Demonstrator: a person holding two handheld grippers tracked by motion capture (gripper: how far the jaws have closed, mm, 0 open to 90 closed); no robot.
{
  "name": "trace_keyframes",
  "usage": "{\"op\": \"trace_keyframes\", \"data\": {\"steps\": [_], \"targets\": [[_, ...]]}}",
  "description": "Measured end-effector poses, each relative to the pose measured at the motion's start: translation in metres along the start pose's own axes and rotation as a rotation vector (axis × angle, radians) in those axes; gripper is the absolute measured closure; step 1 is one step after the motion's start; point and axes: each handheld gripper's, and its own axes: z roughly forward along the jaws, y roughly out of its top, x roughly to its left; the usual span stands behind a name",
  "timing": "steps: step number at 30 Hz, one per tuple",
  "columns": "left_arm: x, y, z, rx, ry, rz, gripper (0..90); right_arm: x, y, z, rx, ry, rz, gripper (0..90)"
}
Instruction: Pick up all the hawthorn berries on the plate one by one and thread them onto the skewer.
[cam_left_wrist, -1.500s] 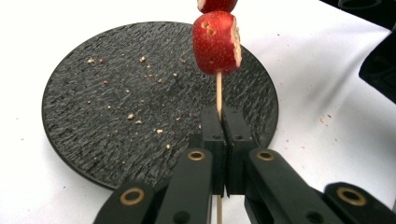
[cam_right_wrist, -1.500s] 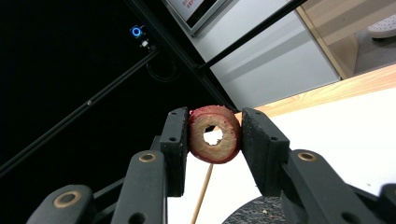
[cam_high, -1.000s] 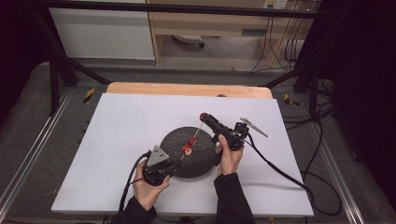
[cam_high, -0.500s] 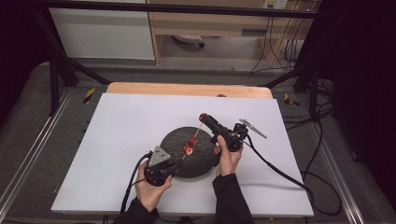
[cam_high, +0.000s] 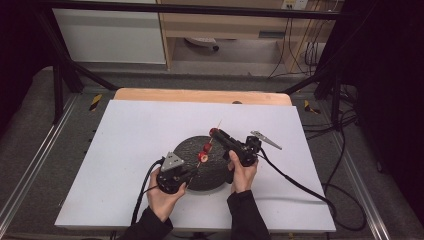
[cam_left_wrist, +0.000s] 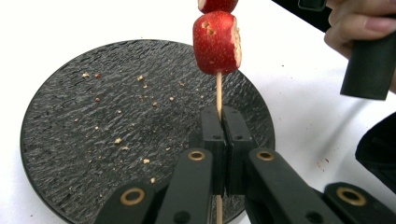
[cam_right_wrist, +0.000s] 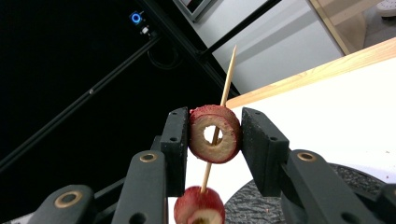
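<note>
On the white table (cam_high: 125, 150) we see the dark plate (cam_high: 192, 145). Our left gripper (cam_left_wrist: 219, 135) clamps the skewer (cam_left_wrist: 218, 91) over it; our right gripper (cam_right_wrist: 215, 135) squeezes a red fruit ring (cam_right_wrist: 215, 134) threaded higher up.

No readable text, labels, numbers anywhere (signs neither).

Open bench (cam_high: 130, 140) lies clear from 7 through 12 o'clock of the black plate (cam_high: 192, 150), whereas passage directly over it is barred by the slanted skewer (cam_high: 212, 137) with its fruit rings, and a grey clip (cam_high: 265, 139) lies at 2 o'clock.
</note>
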Motion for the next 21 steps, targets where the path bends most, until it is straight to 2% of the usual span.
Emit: {"op": "trace_keyframes", "data": {"steps": [17,21], "targets": [[0.0027,0.0022,0.0049,0.001,-0.014,0.005,89.0,0.0018,-0.0072,-0.0022,0.058,-0.002,-0.045,62.8],[0.003,0.0023,0.0028,-0.002,-0.019,0.008,89.0,0.0025,-0.0038,-0.0045,0.076,-0.007,-0.068,58.6]]}}
